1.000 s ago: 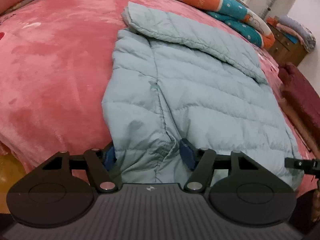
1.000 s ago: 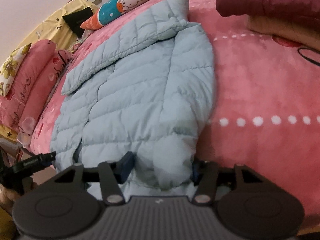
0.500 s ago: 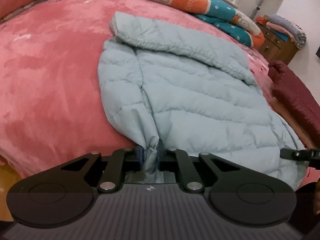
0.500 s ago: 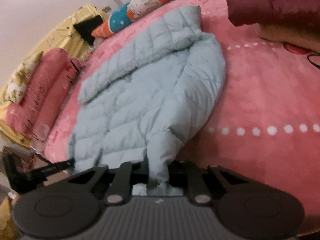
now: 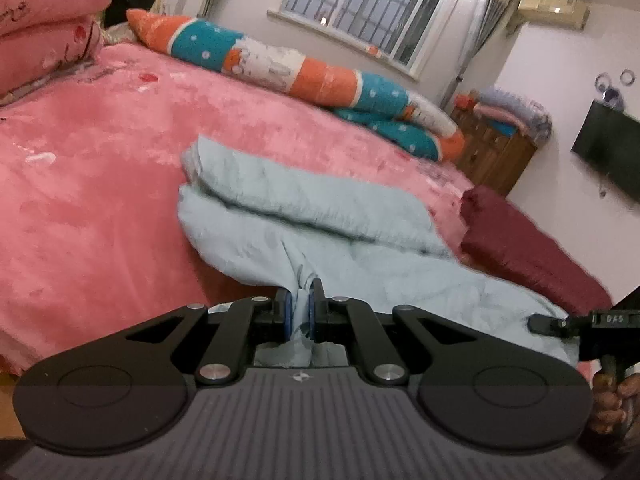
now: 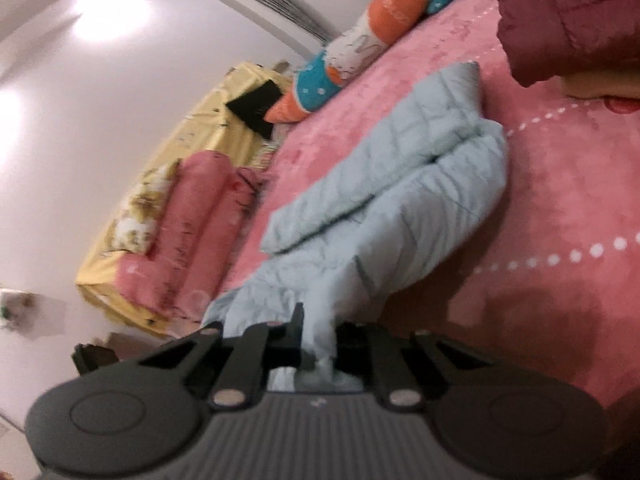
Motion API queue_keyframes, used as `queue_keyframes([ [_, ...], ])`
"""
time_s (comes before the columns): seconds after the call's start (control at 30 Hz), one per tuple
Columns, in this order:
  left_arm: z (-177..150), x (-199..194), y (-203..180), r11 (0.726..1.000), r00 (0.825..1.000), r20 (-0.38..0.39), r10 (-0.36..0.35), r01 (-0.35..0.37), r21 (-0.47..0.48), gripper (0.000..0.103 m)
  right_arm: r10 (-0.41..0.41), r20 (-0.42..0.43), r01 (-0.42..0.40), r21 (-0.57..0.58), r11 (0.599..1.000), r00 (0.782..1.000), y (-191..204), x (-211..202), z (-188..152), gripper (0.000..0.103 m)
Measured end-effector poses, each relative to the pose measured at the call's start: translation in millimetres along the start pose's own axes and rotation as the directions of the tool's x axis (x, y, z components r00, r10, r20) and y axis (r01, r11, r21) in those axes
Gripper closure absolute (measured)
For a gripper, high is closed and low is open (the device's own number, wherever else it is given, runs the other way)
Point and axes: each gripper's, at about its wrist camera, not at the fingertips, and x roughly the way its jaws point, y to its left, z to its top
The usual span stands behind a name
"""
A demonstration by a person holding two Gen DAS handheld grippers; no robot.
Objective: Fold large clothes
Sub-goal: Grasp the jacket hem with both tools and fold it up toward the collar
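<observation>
Jacket [image 5: 320, 216] spread on bed [image 5: 100, 200], near hem raised. Left gripper [image 5: 299, 312] clamped on hem fabric; right gripper [image 6: 318, 344] likewise clamped on hem at other corner. Maroon garment [image 5: 532, 248] seen beside jacket.

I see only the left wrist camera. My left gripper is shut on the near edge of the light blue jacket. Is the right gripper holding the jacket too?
Observer: Yes. The right gripper is shut on a bunch of the jacket at its near edge.
Operator: What lies beyond the jacket's right side?
Observer: Bare pink blanket with a dotted white line.
Operator: Anything at the bed's left end?
Observer: A yellow sheet with a black item lying on it.
</observation>
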Motion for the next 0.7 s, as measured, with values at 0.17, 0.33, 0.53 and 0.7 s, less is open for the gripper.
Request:
queue_keyframes([
  [0.17,0.6,-21.2,0.5,0.998,0.998,0.051,-0.024,0.027,-0.056,0.099,0.086,0.008,-0.086,0.141,0.986,0.996,-6.9,-17.4,-5.4,0.097],
  [0.33,17.7,-6.9,18.4,0.989,0.995,0.098,-0.020,0.035,-0.144,0.099,0.145,0.081,-0.161,0.264,0.951,0.986,-17.8,-15.4,15.5,0.097],
  [0.53,50.8,40.9,32.7,0.976,0.990,0.140,0.017,0.014,-0.219,0.098,0.093,0.176,-0.145,0.306,0.941,0.980,-26.5,15.0,64.8,0.096],
  [0.7,72.6,89.9,41.5,0.963,0.988,0.140,0.062,-0.022,-0.269,0.098,0.043,0.226,-0.119,0.333,0.935,0.973,-45.7,51.8,100.9,0.096],
])
